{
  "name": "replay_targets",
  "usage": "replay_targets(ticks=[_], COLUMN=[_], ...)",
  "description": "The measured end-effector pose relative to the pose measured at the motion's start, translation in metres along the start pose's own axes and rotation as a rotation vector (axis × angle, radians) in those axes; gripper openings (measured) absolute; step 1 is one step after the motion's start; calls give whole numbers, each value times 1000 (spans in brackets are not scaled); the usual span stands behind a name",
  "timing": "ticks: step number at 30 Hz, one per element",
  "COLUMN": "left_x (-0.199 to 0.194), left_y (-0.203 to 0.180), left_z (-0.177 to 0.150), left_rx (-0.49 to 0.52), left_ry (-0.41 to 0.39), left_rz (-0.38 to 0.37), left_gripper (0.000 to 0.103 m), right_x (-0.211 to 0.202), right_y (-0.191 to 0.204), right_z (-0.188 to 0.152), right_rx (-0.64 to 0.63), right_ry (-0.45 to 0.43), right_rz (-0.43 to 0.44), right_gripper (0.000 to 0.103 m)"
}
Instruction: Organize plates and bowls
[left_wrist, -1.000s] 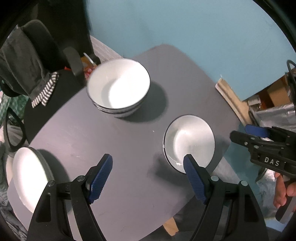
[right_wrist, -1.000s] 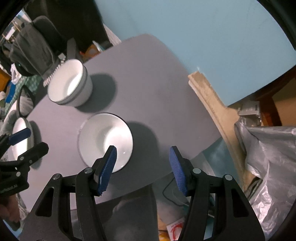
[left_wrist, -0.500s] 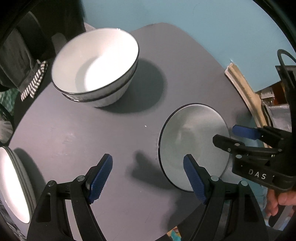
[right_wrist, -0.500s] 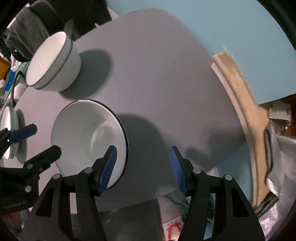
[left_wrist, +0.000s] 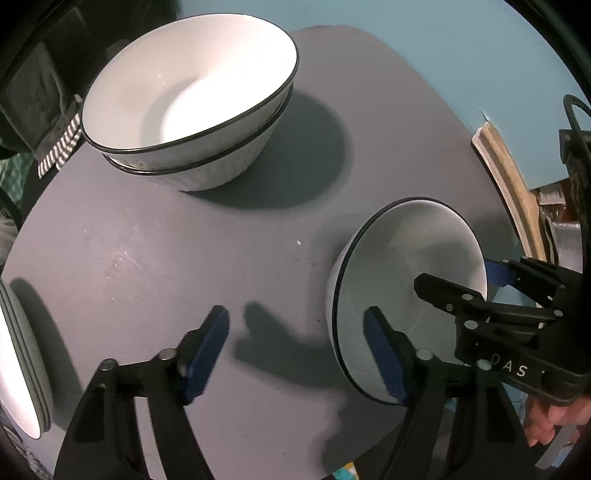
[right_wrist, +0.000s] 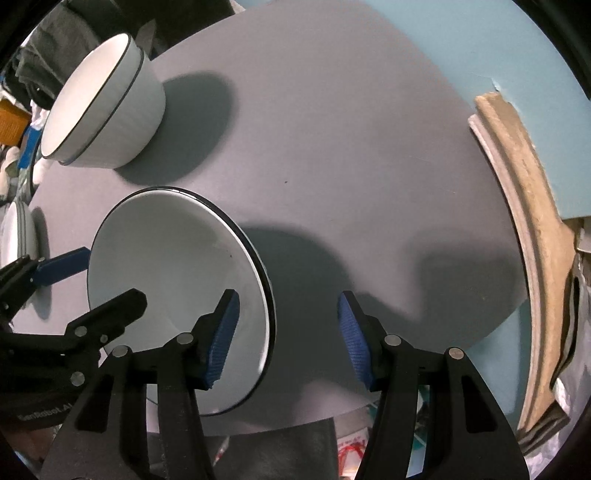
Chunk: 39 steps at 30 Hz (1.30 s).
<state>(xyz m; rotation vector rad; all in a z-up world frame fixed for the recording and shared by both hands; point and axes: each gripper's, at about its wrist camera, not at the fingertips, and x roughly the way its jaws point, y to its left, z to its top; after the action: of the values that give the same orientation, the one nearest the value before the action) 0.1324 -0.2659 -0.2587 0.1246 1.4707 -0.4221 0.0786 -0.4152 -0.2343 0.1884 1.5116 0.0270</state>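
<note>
A single white bowl (left_wrist: 406, 266) with a black rim sits on the grey table (left_wrist: 166, 258) near its right edge. My left gripper (left_wrist: 295, 350) straddles the bowl's left rim, one pad inside and one outside. Its jaws are closing but do not press on the rim. My right gripper (right_wrist: 288, 336) is open astride the same bowl's (right_wrist: 166, 266) right rim, touching nothing. Each gripper shows in the other view: right gripper (left_wrist: 458, 275), left gripper (right_wrist: 110, 275). Two nested bowls (left_wrist: 184, 99) stand at the back left. A stack of plates (left_wrist: 18, 362) lies at the left edge.
A blue wall runs behind the table. A curved wooden strip (right_wrist: 517, 221) leans beside the table's right edge. Dark clothing (left_wrist: 37, 92) hangs on a chair at the back left. A person's hand (left_wrist: 554, 417) holds the right gripper's handle.
Both grippers have come down over the single bowl, which now looks much larger. Each now straddles its rim. The left jaws have narrowed slightly.
</note>
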Motion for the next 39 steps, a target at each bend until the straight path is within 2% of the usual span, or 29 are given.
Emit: replay_targets(ticks=[5,7,10,14,18,23,32,34,36,39], left_x=[6,8,10,11,12,14,19,17,19,22], left_y=[2,3,5,1,2,6,4,4,13,-1], left_z=[2,3,4,7,8,18,18,15,14,8], left_rx=[-15,-24,-38,-26,-20,-30,-46,-40,-34,-36], left_ry=[32,46,62,88,98,121,156,148,145,145], left_rz=[-4,-17,-43,-72,-83,-120,-165,-156,-147,-131], left_gripper=[56,53,45,30,23,19,16,16,14,12], right_x=[3,4,3,2,-1,-2,-1,0,-3,-4], right_y=[1,7,8,8,10,17,25,27,19,20], right_z=[8,7,7,8,10,12,11,11,32,33], right_rx=[-4,-6,-12,-13,-25,-35,-6,2,1,8], right_ry=[15,22,24,33,40,57,72,67,66,52], right_rz=[11,17,23,37,49,57,75,72,67,58], right_gripper=[43,38,36,28,20,14,13,13,13,10])
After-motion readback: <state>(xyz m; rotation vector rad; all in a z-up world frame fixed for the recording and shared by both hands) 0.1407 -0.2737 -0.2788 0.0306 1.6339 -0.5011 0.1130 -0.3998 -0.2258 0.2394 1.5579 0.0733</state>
